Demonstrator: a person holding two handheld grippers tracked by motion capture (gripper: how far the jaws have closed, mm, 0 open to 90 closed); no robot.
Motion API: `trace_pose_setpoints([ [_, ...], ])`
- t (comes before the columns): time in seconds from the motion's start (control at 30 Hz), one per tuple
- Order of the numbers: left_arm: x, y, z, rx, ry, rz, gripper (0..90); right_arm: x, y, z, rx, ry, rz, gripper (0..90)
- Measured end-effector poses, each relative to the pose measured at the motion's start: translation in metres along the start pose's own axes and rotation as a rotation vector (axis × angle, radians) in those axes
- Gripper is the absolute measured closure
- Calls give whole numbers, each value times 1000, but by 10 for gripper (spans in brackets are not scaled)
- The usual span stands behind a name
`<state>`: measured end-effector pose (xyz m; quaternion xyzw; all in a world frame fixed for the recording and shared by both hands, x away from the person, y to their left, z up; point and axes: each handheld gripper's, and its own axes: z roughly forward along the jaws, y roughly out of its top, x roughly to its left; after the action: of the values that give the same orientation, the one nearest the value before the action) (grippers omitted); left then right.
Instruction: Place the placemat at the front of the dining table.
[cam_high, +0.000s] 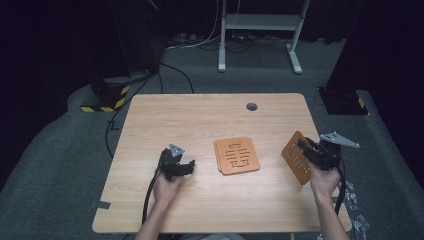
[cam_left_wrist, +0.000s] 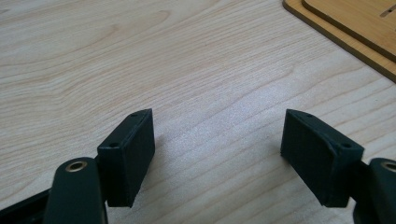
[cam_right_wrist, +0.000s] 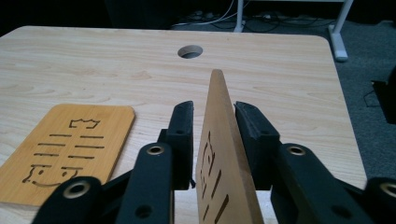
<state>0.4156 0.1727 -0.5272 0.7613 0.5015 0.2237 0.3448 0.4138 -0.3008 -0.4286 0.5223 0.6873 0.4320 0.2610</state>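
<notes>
Two stacked boards (cam_high: 237, 155) on table (cam_high: 200, 120), one board (cam_high: 296, 157) between right gripper (cam_high: 306, 148) jaws

Slotted wooden board (cam_right_wrist: 223, 154) upright between tongs (cam_right_wrist: 214, 133)

Your right gripper (cam_right_wrist: 212, 128) hides whether its pads press the upright wooden board (cam_right_wrist: 223, 154), whose lower end the right gripper view's bottom edge cuts off.
</notes>
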Motion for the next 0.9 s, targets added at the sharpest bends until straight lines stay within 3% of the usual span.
trace_pose_setpoints([
  [0.13, 0, 0, 0, 0, 0, 0, 259, 0, 1, 0, -3, -6, -4, 661],
  [0.3, 0, 0, 0, 0, 0, 0, 259, 1, 3, -1, -9, -29, -17, 574],
  [0.43, 0, 0, 0, 0, 0, 0, 260, 3, 3, -1, -8, -73, -38, 493],
  [0.9, 0, 0, 0, 0, 1, 0, 259, -2, 5, -6, -31, -90, -20, 450],
])
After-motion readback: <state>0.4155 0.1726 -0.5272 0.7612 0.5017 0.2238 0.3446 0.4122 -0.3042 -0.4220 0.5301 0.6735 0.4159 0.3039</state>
